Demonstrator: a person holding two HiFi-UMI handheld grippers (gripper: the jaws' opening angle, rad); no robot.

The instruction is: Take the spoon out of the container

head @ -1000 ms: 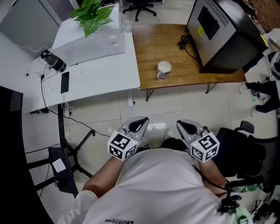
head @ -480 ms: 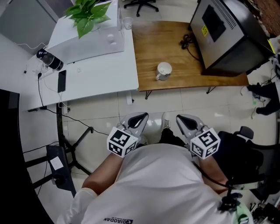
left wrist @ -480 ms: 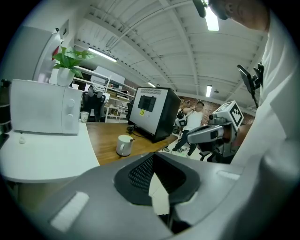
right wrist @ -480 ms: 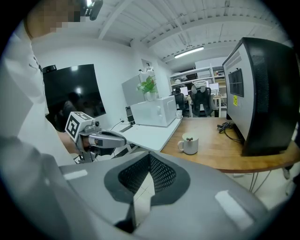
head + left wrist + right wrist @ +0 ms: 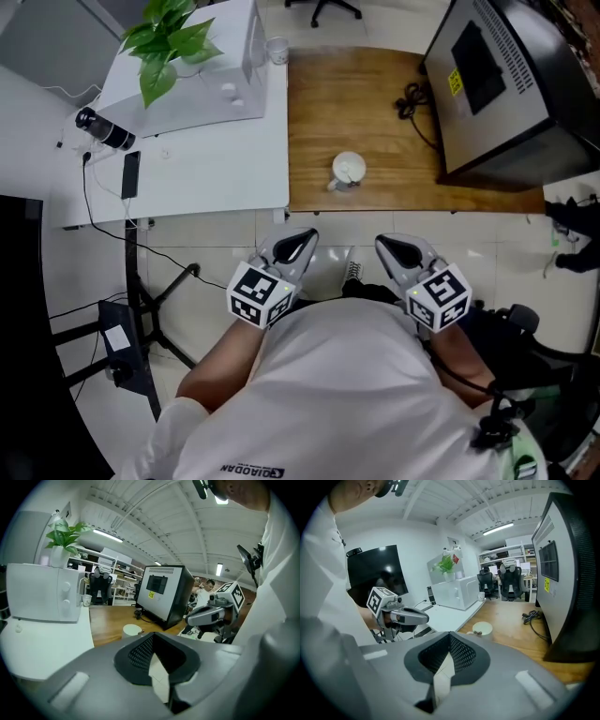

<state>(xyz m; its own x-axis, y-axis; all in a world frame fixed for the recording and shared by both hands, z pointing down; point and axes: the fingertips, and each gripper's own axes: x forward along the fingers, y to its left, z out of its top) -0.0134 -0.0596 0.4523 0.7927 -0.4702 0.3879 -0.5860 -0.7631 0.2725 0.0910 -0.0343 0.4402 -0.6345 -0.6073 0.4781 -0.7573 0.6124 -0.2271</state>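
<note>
A white mug [image 5: 348, 171] stands near the front edge of the wooden table [image 5: 375, 84], well ahead of both grippers. In the right gripper view a small dark tip shows at the rim of the mug [image 5: 482, 628]; no more of a spoon can be made out. The left gripper view has the mug [image 5: 131, 630] past its jaws. My left gripper [image 5: 304, 237] and right gripper [image 5: 385, 243] are held side by side at the person's chest, over the tiled floor. Both point toward the table, with jaws closed and nothing between them.
A large dark box-shaped machine [image 5: 506, 84] fills the table's right side, with a black cable [image 5: 412, 98] beside it. On the white desk [image 5: 206, 159] to the left are a white appliance [image 5: 202, 75], a plant [image 5: 164, 42], a phone [image 5: 130, 174] and a glass [image 5: 277, 49].
The head view has shifted closer over the table, so the mug now lies nearer and more centred. Both grippers stay shut at the chest.
</note>
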